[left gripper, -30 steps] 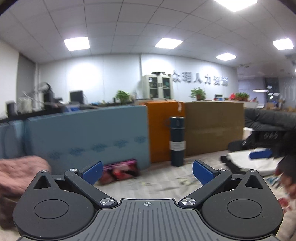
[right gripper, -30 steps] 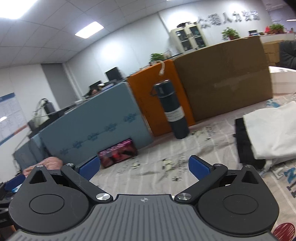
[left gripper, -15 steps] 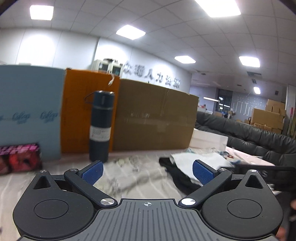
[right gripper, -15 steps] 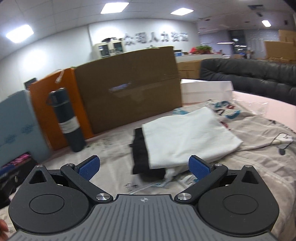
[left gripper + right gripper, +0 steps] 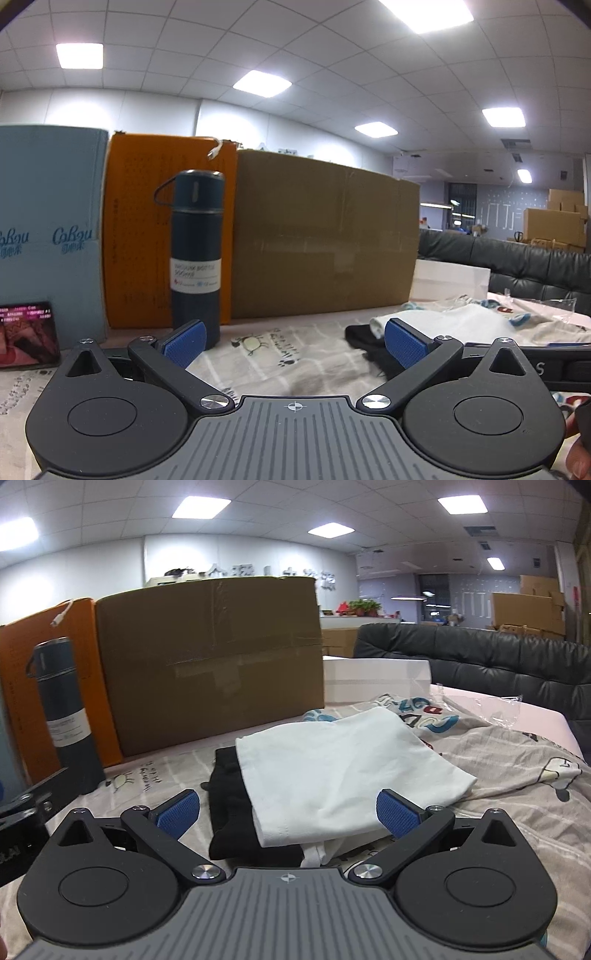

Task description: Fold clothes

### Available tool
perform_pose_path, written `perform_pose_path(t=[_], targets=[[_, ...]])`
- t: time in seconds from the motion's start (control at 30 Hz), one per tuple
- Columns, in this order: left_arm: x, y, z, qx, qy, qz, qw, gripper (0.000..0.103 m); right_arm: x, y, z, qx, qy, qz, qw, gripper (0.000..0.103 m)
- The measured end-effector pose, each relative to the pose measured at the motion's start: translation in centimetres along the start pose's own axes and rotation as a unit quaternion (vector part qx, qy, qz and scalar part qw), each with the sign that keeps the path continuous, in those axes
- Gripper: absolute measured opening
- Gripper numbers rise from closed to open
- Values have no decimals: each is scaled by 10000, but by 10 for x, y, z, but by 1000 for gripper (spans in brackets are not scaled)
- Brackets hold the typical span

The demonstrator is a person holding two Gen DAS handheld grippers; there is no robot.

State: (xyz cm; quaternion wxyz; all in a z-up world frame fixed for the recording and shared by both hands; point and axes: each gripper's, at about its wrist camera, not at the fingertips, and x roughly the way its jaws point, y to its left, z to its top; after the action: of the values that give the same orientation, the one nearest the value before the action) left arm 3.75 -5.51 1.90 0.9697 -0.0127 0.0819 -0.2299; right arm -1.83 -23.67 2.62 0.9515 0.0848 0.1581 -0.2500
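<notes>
My right gripper is spread wide with nothing between its blue pads, hovering just above the near edge of the folded white garment. That garment lies on top of a folded black garment, whose edge shows at its 9 o'clock side; both sit on the printed cloth covering the bench. My left gripper is also wide and empty, low over the same cloth, with the white garment at about 2 o'clock from it. A dark blue flask stands upright at 11 o'clock, in front of an orange box and just beside the brown carton.
</notes>
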Motion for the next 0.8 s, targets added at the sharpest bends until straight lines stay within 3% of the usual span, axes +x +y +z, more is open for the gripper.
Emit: perform_pose_path(t=[0.27, 0.47, 0.8], targets=[[-3, 7, -7, 74, -163, 122, 9998, 103, -11, 4, -14, -1, -838, -614, 9946, 103], [-8, -5, -8, 419, -333, 12, 9986, 103, -11, 6, -17, -95, -858, -519, 9949, 103], [-8, -6, -7, 437, -313, -21, 9986, 103, -19, 8, -20, -57, -1025, -771, 9917, 103]])
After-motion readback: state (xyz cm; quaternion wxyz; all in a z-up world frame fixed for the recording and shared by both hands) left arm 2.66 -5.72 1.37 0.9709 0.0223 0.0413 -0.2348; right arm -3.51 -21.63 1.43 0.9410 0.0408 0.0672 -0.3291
